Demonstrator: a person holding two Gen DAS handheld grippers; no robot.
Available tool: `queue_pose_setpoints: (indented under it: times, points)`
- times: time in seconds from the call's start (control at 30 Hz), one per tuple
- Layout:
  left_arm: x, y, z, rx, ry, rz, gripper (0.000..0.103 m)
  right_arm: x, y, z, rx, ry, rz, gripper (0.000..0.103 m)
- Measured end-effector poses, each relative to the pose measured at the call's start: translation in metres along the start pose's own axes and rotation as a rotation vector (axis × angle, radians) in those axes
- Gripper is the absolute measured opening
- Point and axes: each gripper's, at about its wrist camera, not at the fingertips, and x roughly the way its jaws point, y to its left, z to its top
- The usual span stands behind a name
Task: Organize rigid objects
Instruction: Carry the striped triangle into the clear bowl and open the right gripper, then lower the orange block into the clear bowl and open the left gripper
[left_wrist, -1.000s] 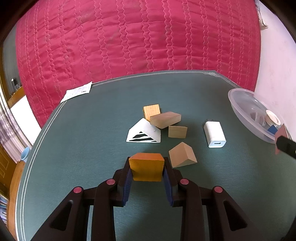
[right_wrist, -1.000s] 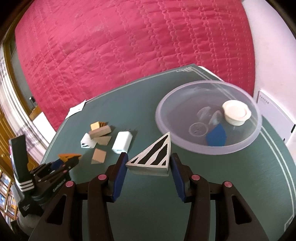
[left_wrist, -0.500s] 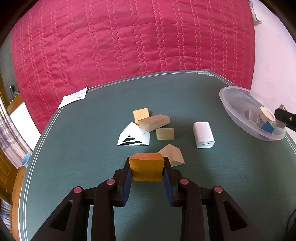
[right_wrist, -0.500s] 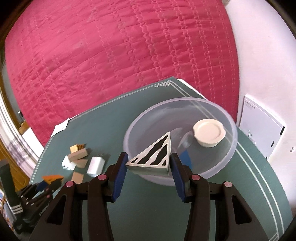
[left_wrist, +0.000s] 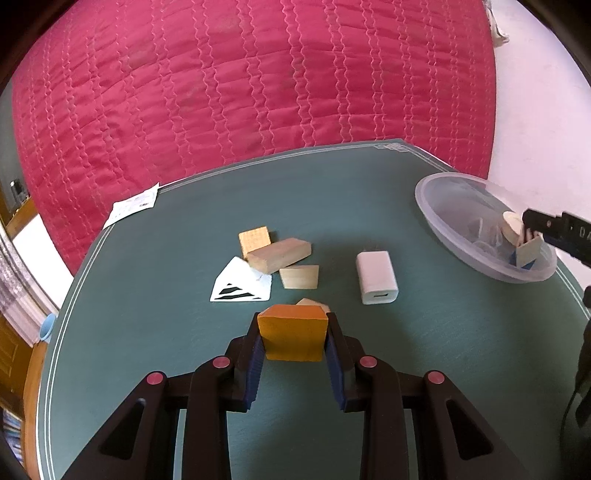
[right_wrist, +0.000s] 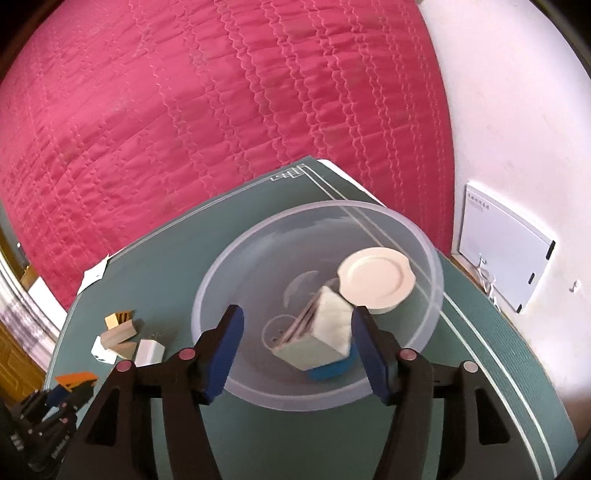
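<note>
On the green table (left_wrist: 147, 332), left gripper (left_wrist: 293, 338) clamps an orange block (left_wrist: 291, 336); right gripper (right_wrist: 297, 343) gapes above the bowl (right_wrist: 240, 387).

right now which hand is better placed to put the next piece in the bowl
Left. Its tongs are shut on the orange block, ready to carry over. The right tongs are open and empty above the clear bowl, the striped triangular block just dropped inside.

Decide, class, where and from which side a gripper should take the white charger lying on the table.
Grip the white charger across its two long flat sides, coming from above. It lies flat, apart from the wooden blocks, so both sides look free; the parallel faces should suit the fingers.
</note>
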Motion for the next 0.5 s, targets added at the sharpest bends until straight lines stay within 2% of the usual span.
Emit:
queue_pose_setpoints:
  times: [0.2, 0.5]
  points:
    - [-0.001, -0.015, 0.014, 0.009, -0.007, -0.046, 0.032, -0.011, -0.010, -0.010, 0.001, -0.020, -0.030, 0.062]
    - [0.003, -0.052, 0.043, 0.031, -0.013, -0.173, 0.032, -0.025, -0.026, -0.023, 0.003, -0.033, -0.045, 0.062]
